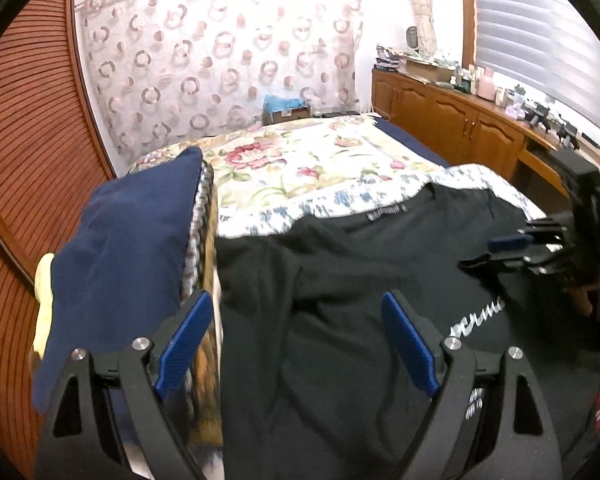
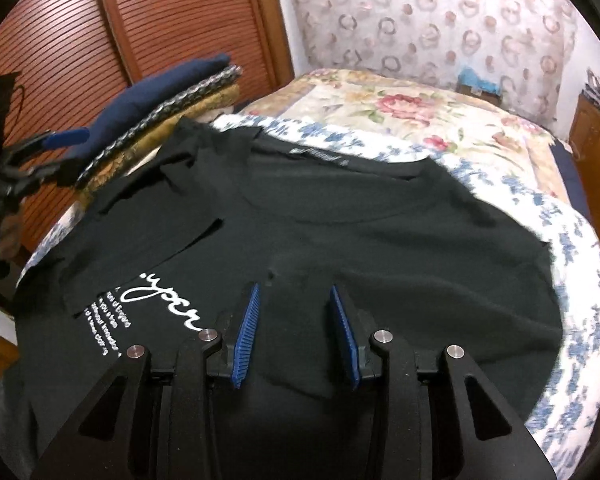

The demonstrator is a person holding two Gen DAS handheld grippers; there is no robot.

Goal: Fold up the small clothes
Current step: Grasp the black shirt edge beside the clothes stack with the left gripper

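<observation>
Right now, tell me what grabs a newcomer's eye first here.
A black T-shirt with white lettering sprawls across the near end of the floral bedspread. Beside it sits a stack of folded clothes, a navy piece on top. Both the left tongs and right tongs hang open over the shirt.

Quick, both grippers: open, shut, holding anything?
Left gripper: open, holding nothing.
Right gripper: open, a fold of the shirt between its jaws, not clamped.

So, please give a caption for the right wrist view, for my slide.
Open right gripper over a black T-shirt spread on the bed, folded stack behind.
</observation>
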